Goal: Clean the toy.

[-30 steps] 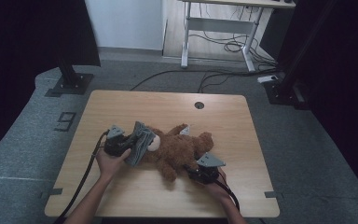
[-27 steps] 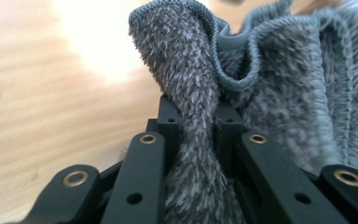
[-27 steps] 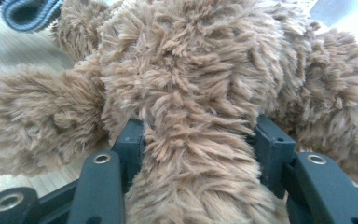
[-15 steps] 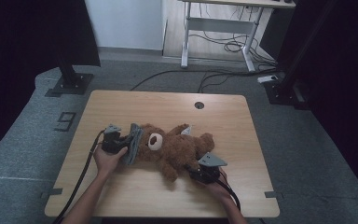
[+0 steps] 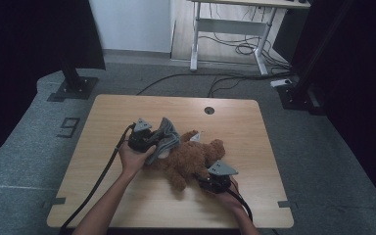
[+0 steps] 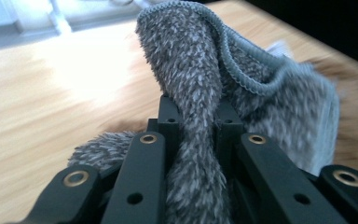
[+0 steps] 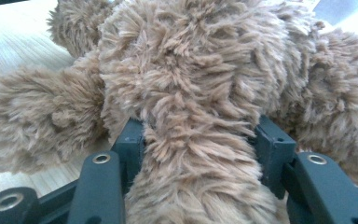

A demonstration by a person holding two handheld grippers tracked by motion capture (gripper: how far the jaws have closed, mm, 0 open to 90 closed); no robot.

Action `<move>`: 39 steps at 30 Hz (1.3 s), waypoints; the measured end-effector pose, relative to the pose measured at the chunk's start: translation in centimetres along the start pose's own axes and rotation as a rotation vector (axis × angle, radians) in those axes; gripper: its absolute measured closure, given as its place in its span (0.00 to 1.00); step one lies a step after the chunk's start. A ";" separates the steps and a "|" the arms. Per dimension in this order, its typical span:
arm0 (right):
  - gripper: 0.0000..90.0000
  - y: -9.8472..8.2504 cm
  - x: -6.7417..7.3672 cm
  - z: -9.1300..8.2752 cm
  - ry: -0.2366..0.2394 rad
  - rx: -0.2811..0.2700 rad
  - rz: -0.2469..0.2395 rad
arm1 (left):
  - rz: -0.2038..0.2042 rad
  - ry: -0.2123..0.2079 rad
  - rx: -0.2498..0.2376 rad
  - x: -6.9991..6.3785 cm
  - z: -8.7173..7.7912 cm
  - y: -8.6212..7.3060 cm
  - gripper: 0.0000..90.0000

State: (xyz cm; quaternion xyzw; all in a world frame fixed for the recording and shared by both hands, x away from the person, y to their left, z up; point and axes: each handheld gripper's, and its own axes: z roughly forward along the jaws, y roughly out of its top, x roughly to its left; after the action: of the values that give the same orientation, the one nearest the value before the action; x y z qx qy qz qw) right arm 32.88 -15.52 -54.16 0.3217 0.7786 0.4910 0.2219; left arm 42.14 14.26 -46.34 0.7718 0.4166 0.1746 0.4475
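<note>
A brown teddy bear lies on the wooden table, its head end toward the left. My left gripper is shut on a grey fluffy cloth, which hangs over the bear's head and hides most of it. In the left gripper view the cloth is pinched between the jaws of that gripper and rises above them. My right gripper is near the table's front, shut on a limb of the bear. In the right gripper view this gripper has brown fur bulging between its jaws.
A round cable hole sits near the table's far edge. On the floor beyond are a black stand base, cables and a white desk frame. The table's right half is bare wood.
The left gripper first drew the grey cloth left, baring the bear's face, then carried it right and up over the head again. The right gripper and the bear's body stayed put.
</note>
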 end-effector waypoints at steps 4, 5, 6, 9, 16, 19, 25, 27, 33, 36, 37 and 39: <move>0.53 0.0 0.1 0.1 0.000 0.000 -0.006 | -0.152 -0.009 0.037 3.2 0.2 -1.3 0.86; 0.53 0.0 0.1 0.1 0.001 -0.002 -0.006 | -0.186 -0.006 0.047 4.0 0.1 -1.8 0.86; 0.53 0.0 0.2 0.1 0.002 0.001 -0.008 | -0.220 -0.011 0.049 4.6 0.1 -2.2 0.86; 0.53 0.0 0.2 0.1 0.002 0.002 -0.008 | -0.255 -0.020 0.050 5.7 -0.2 -3.6 0.86; 0.53 -0.1 0.1 0.1 -0.001 0.004 0.002 | -0.154 0.058 0.106 6.0 -1.0 -6.0 0.86; 0.53 -0.1 0.1 0.0 0.001 0.005 0.009 | -0.148 0.062 0.128 6.5 -1.2 -7.7 0.86; 0.53 -0.1 0.0 0.1 0.002 0.003 0.016 | -0.124 0.077 0.085 7.1 -3.3 -8.2 0.86; 0.53 -0.1 -0.1 0.1 0.003 0.003 0.018 | -0.120 0.070 0.058 7.3 -4.6 -8.0 0.86; 0.53 -0.1 -0.1 0.1 0.004 0.002 0.020 | -0.092 0.095 0.069 7.4 -8.2 -10.0 0.85; 0.53 -0.1 -0.2 0.1 0.007 0.001 0.024 | -0.111 0.098 0.090 8.0 -9.5 -11.8 0.84; 0.53 -0.1 -0.2 0.1 0.007 0.001 0.024 | -0.119 0.099 0.092 8.2 -9.9 -12.3 0.84; 0.53 -0.1 -0.2 0.1 0.007 0.001 0.025 | -0.128 0.092 0.098 8.4 -10.7 -13.2 0.84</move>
State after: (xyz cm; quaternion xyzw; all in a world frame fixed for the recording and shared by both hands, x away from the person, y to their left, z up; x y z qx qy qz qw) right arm 33.01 -15.61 -54.28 0.3297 0.7757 0.4943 0.2129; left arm 33.83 30.13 -52.43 0.7558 0.4931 0.1606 0.3997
